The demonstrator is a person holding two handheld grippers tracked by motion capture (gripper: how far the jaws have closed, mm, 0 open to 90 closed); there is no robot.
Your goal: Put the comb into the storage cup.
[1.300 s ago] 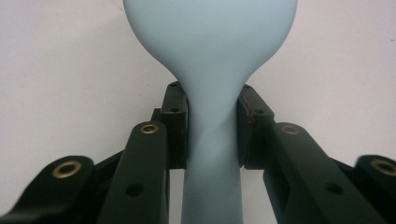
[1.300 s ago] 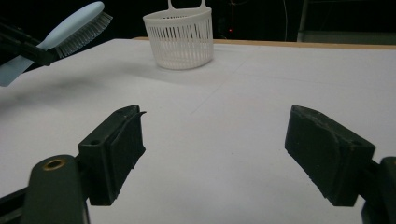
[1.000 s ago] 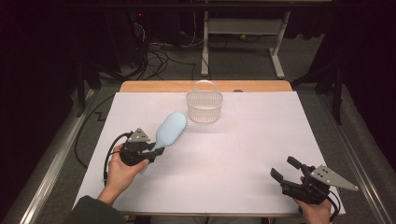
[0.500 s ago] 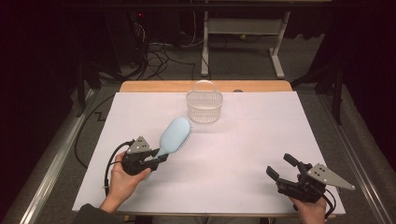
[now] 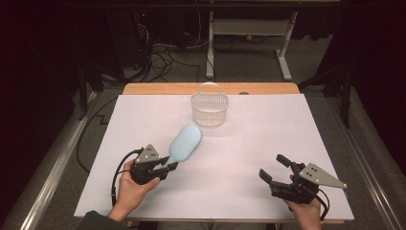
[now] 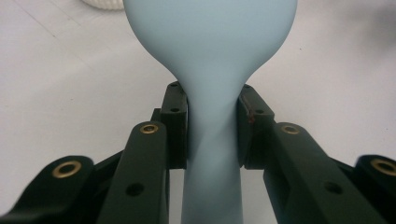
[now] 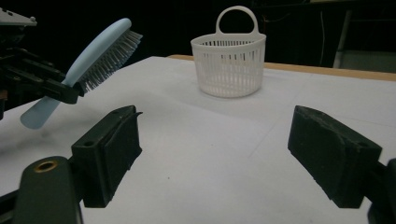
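A light blue hairbrush point(image 5: 185, 143) is held by its handle in my left gripper point(image 5: 167, 167), which is shut on it at the table's near left. The pads clamp the handle point(image 6: 212, 154) from both sides, and the head point(image 6: 210, 42) rises away from me, tilted. From the right gripper view the brush point(image 7: 100, 46) hangs above the table with bristles facing down and right. My right gripper point(image 5: 273, 167) sits low at the near right; its jaws have just been opening and stand wide apart point(image 7: 215, 140) with nothing between them. A white slotted basket point(image 5: 209, 108) stands at the back centre.
The basket point(image 7: 229, 65) has an upright loop handle and looks empty. A white sheet point(image 5: 268, 129) covers the table, with a wooden strip point(image 5: 163, 89) along the far edge. Cables point(image 5: 167, 52) and a desk frame point(image 5: 249, 33) lie on the floor beyond.
My left hand has drawn the brush a little toward the near edge. My right gripper has shifted left across the table with its jaws slightly wider.
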